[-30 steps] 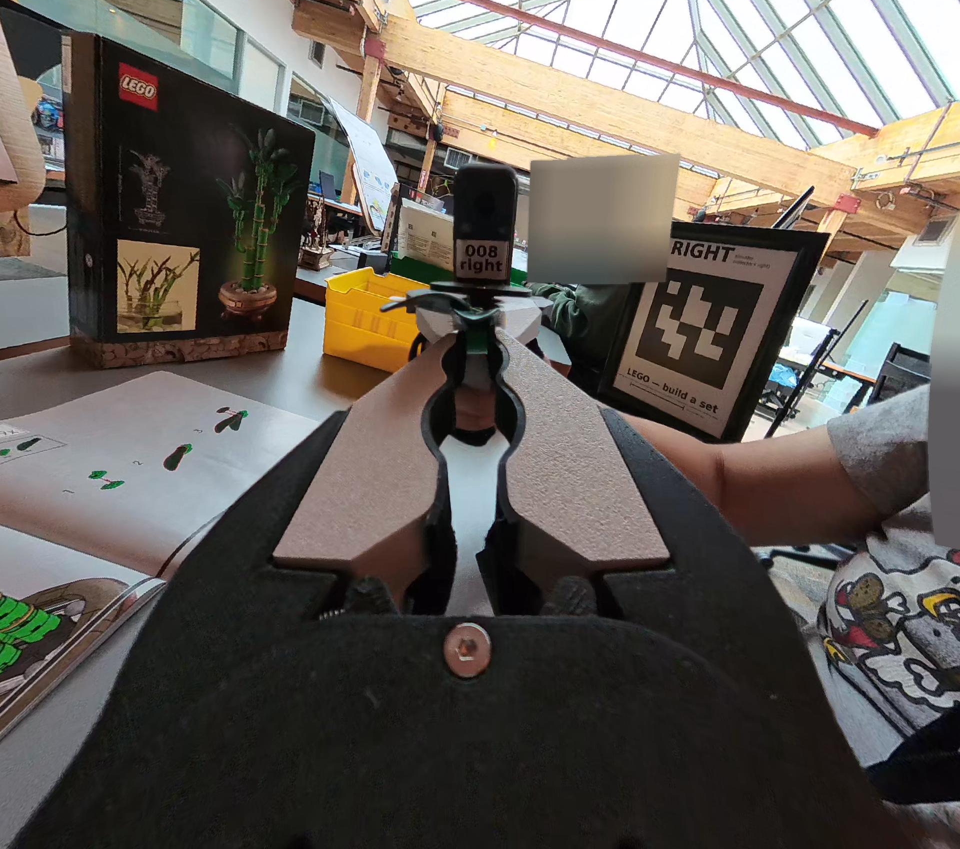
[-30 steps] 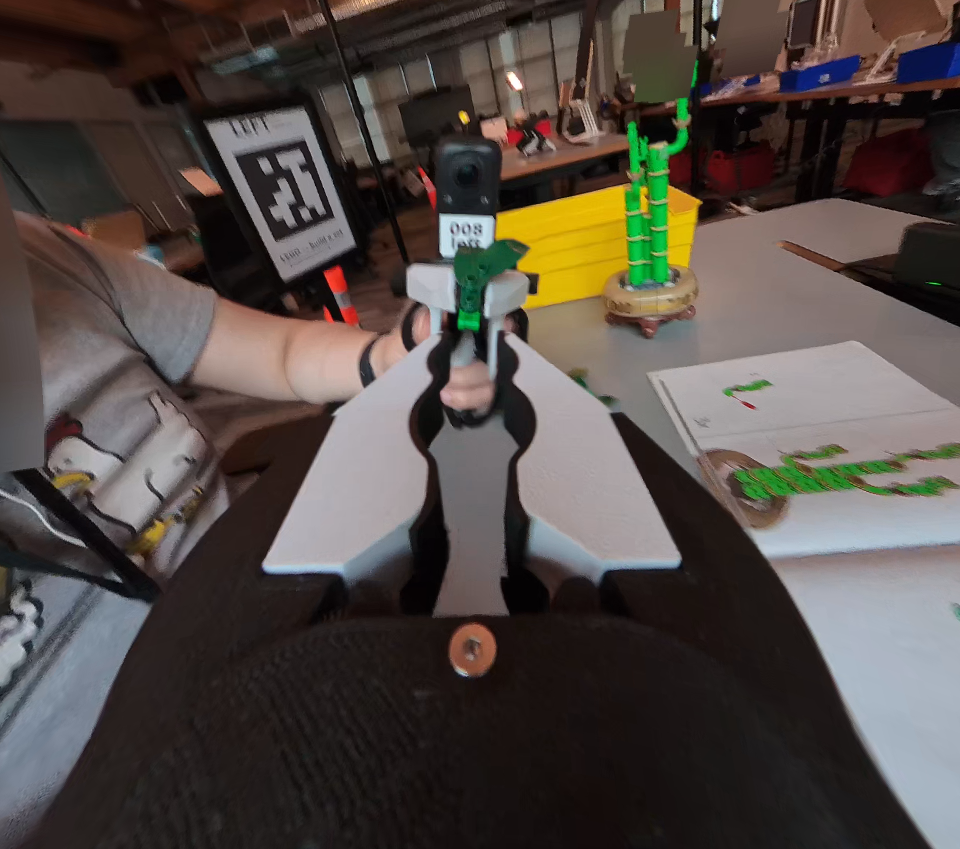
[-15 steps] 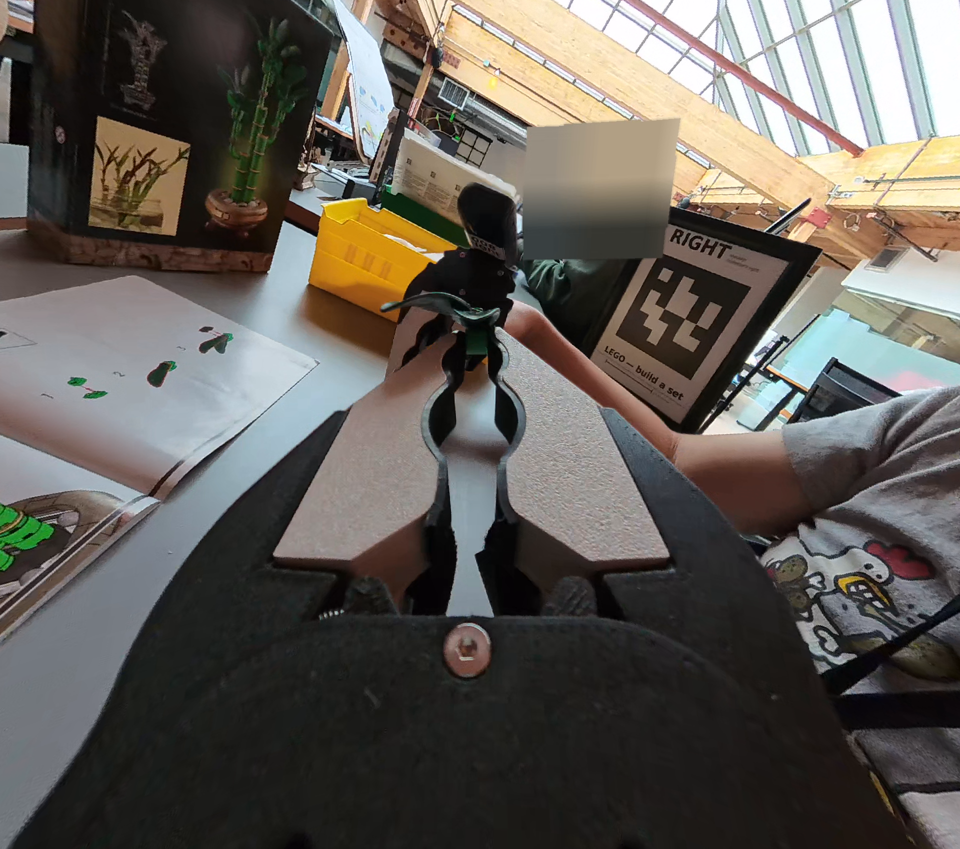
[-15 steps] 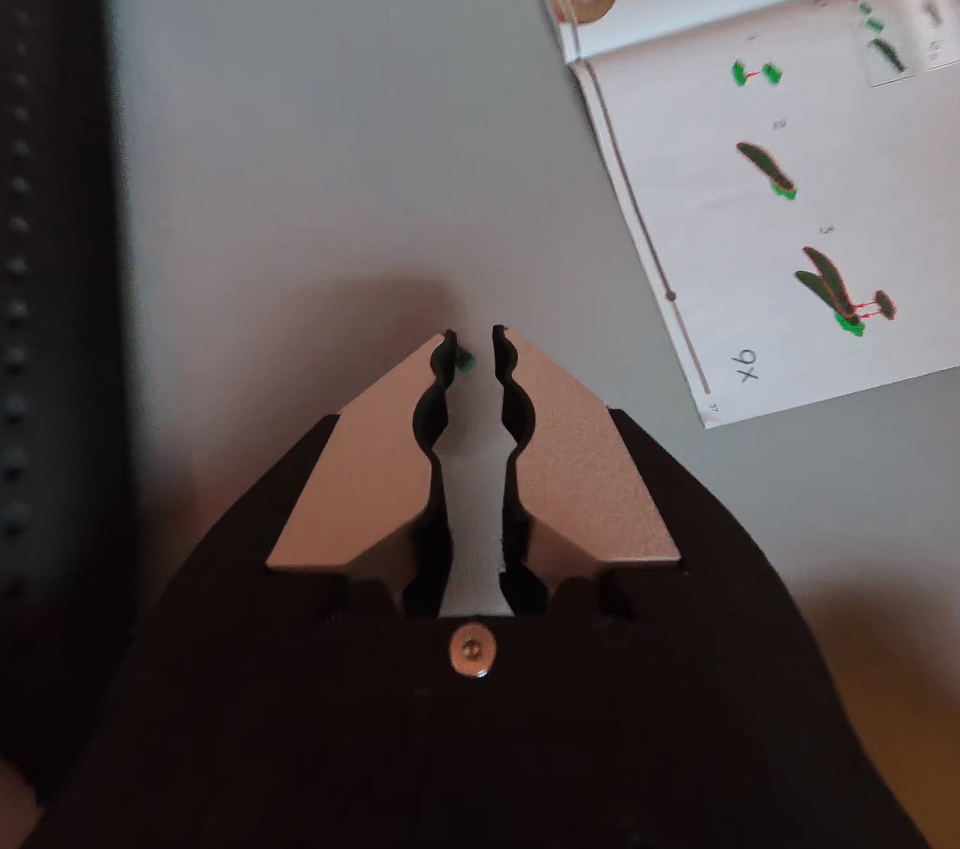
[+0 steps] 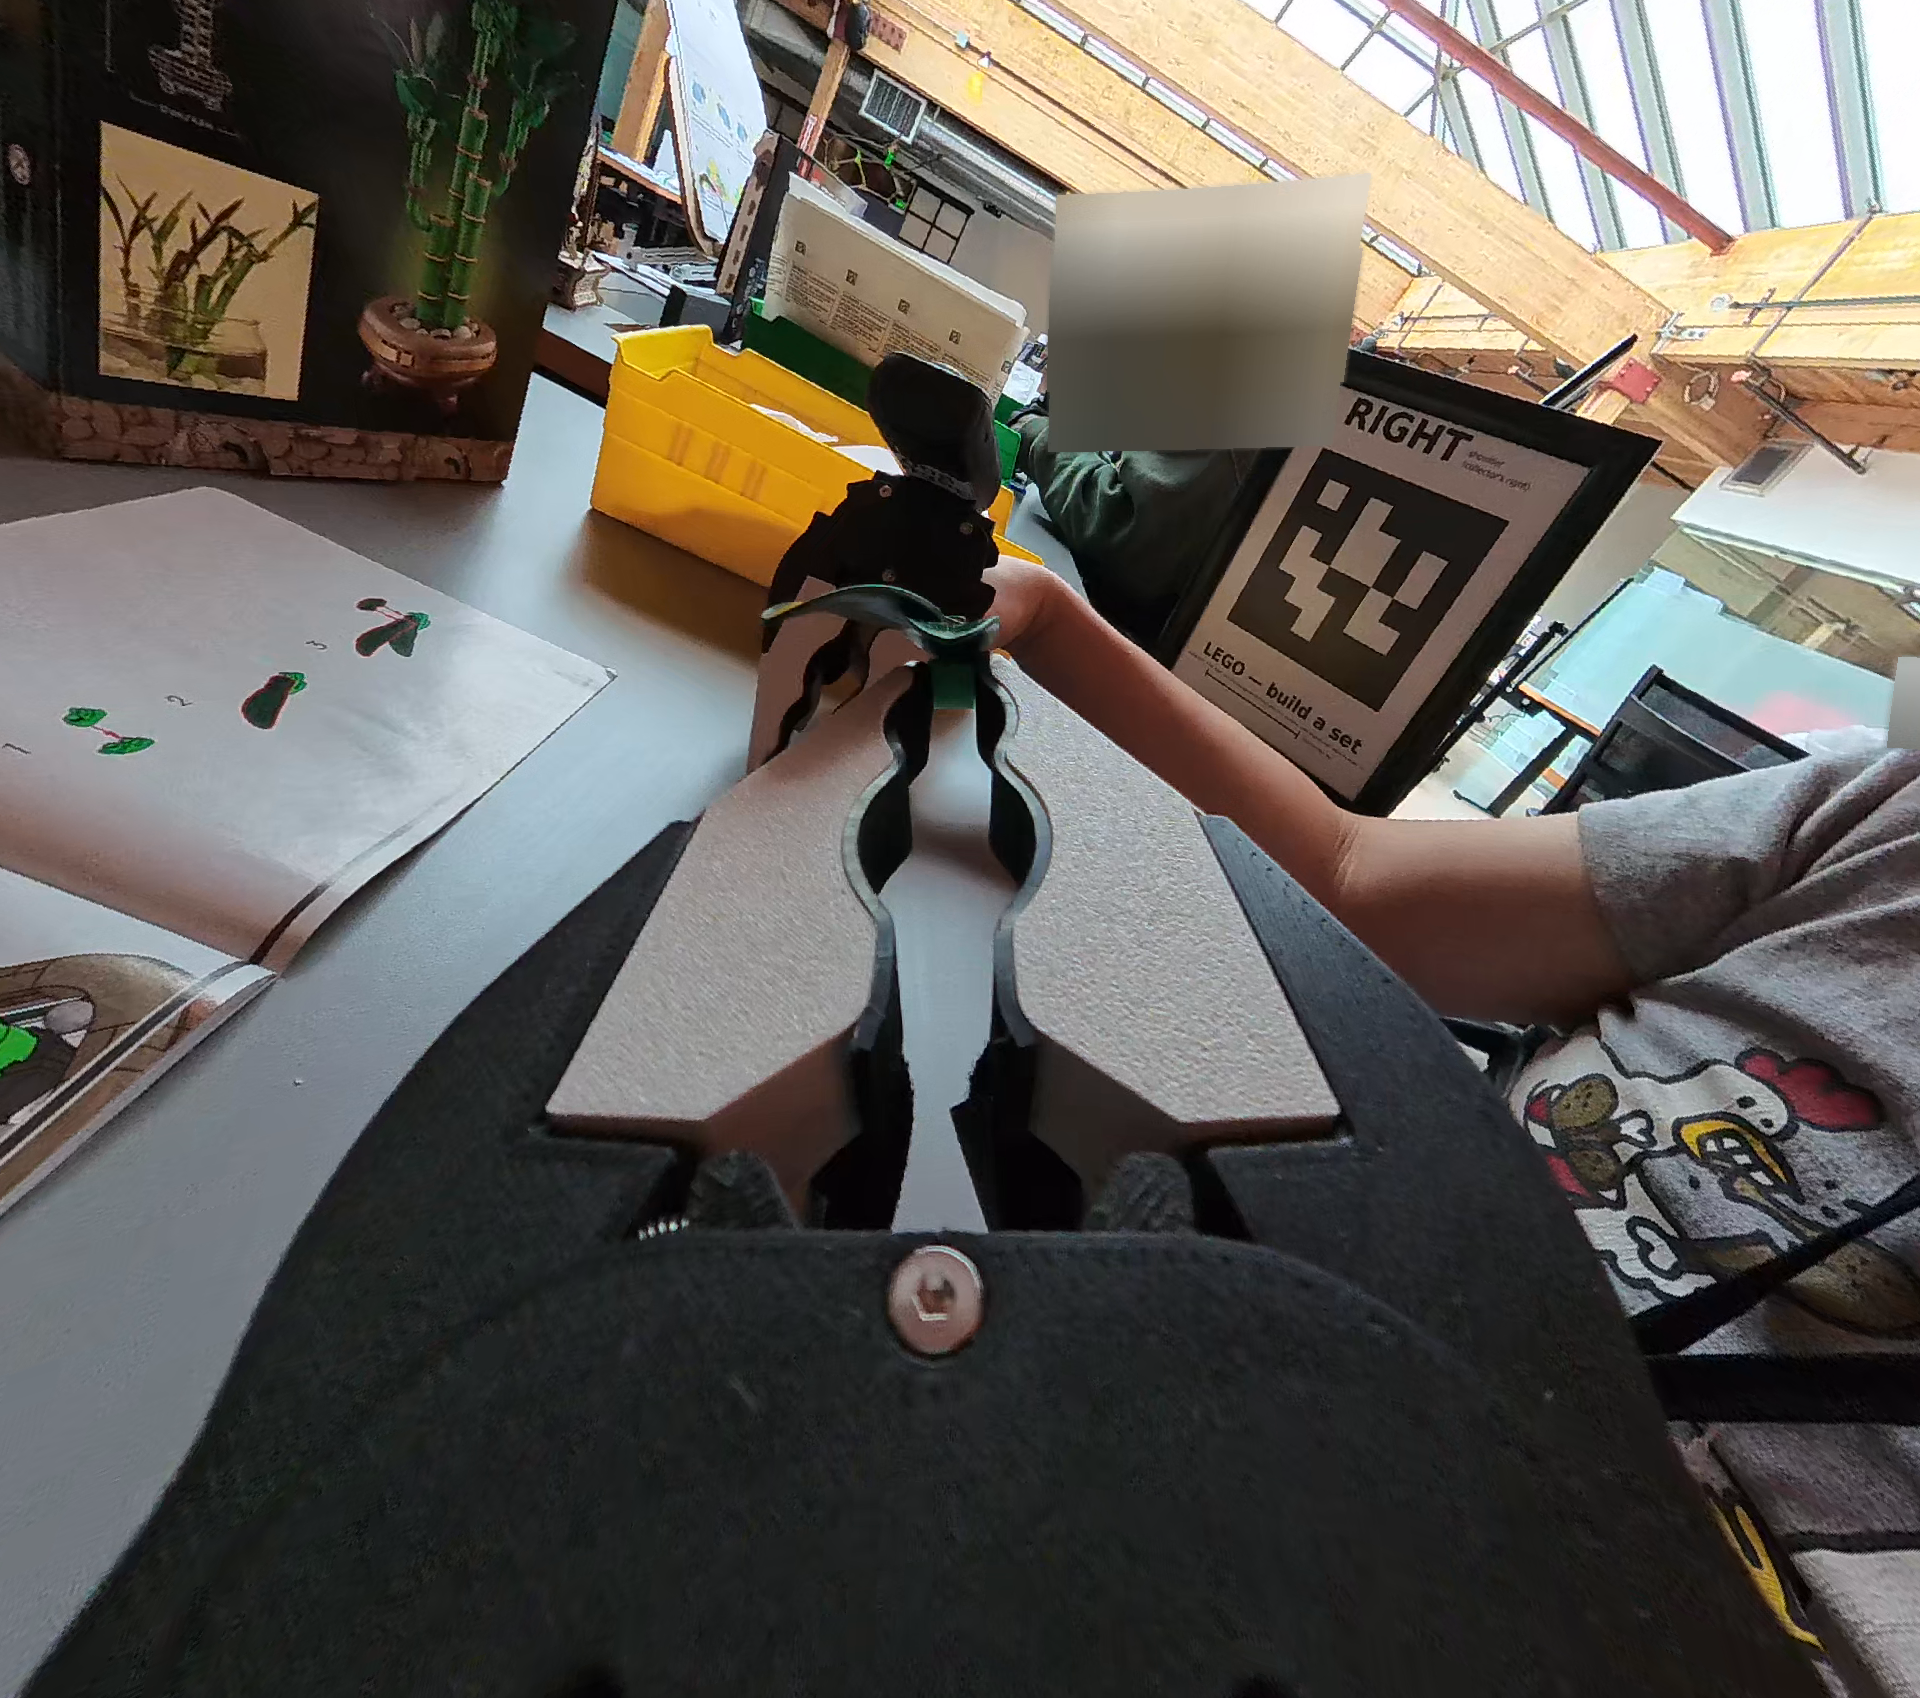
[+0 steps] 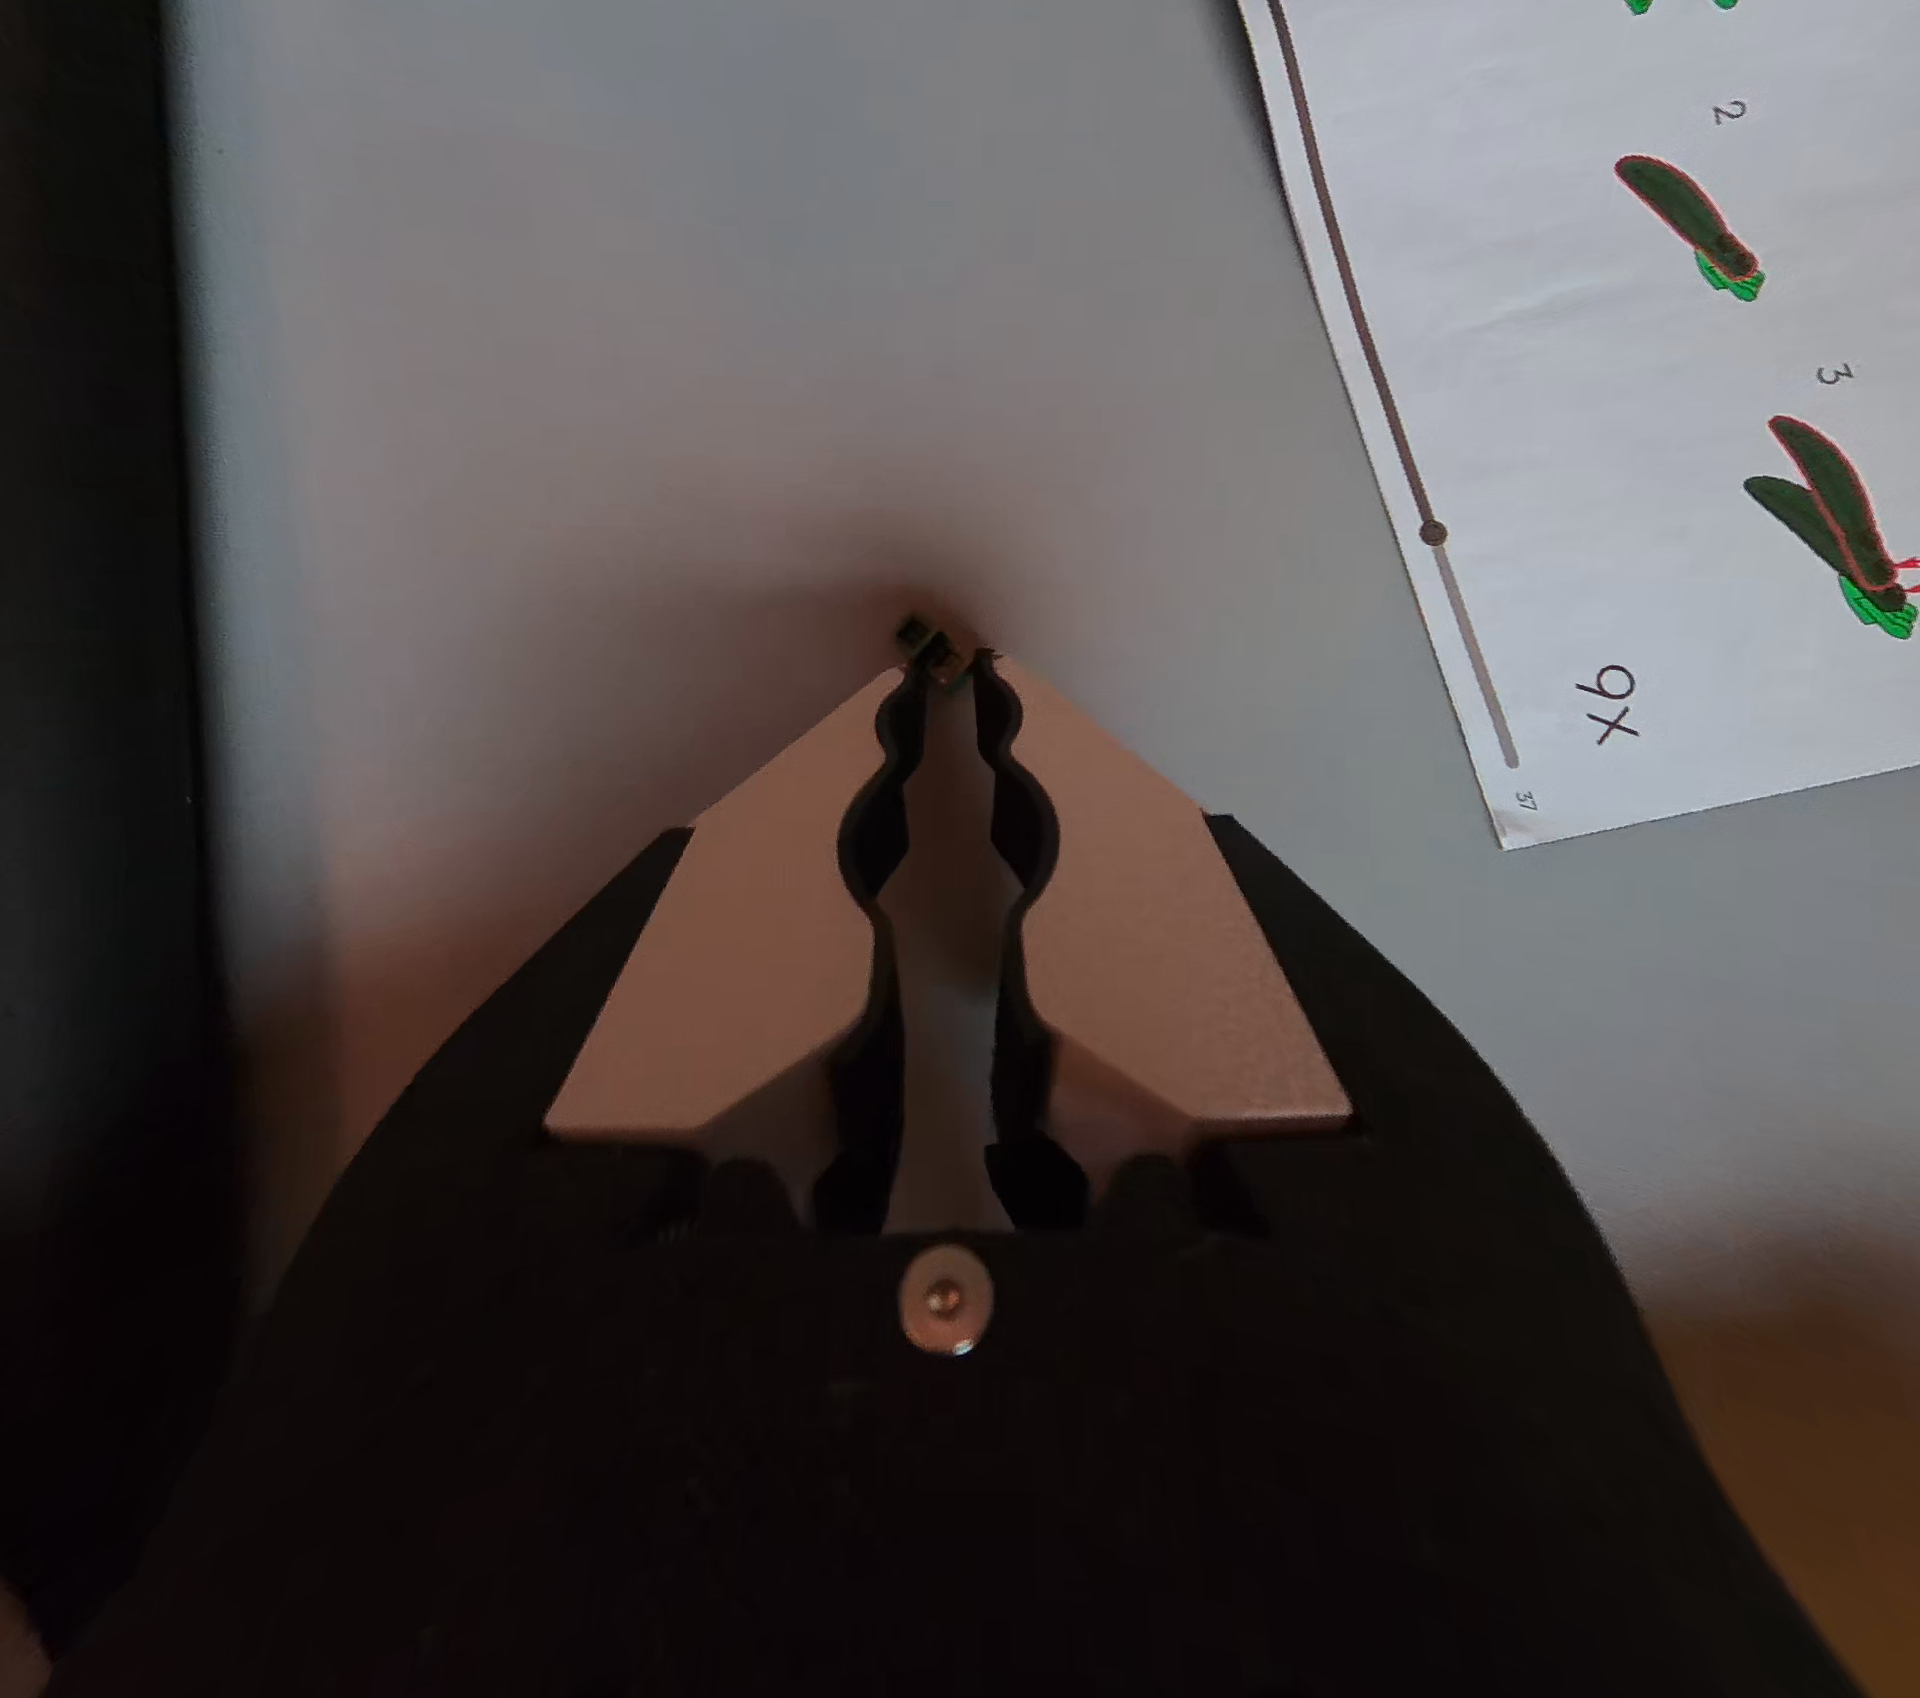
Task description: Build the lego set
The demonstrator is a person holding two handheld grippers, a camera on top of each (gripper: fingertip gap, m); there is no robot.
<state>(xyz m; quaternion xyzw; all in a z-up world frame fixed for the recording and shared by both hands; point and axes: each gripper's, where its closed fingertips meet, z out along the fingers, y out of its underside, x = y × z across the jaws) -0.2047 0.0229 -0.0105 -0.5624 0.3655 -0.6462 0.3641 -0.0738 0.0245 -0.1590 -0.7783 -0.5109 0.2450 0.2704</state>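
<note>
Left gripper [image 5: 948, 684] is tilted upward over the table edge, its jaws narrow and clamped on a green leaf piece [image 5: 902, 622]: a bright green base sits pinched at the tips and dark green leaves spread above it. Right gripper [image 6: 948, 674] points steeply down at the grey table [image 6: 644, 214], tips at or just above the surface. Its jaws are nearly closed on a small dark green piece [image 6: 928, 649] at the very tips; the piece is tiny and in shadow, so its shape is hard to tell. In the left wrist view the right gripper stands just beyond the leaf piece, tipped down, with one bare forearm [image 5: 1278, 807] reaching to it from a grey sleeve.

Counts: two grippers, one leaf piece held by the left, one small piece at the right tips. One open instruction booklet [image 6: 1621, 298] lies flat on the table, near the right gripper but apart from it. One black set box [image 5: 301, 121] stands upright at the back. One yellow bin [image 5: 707, 464] sits beside the box. One framed marker sign [image 5: 1371, 599] stands behind the forearm.
</note>
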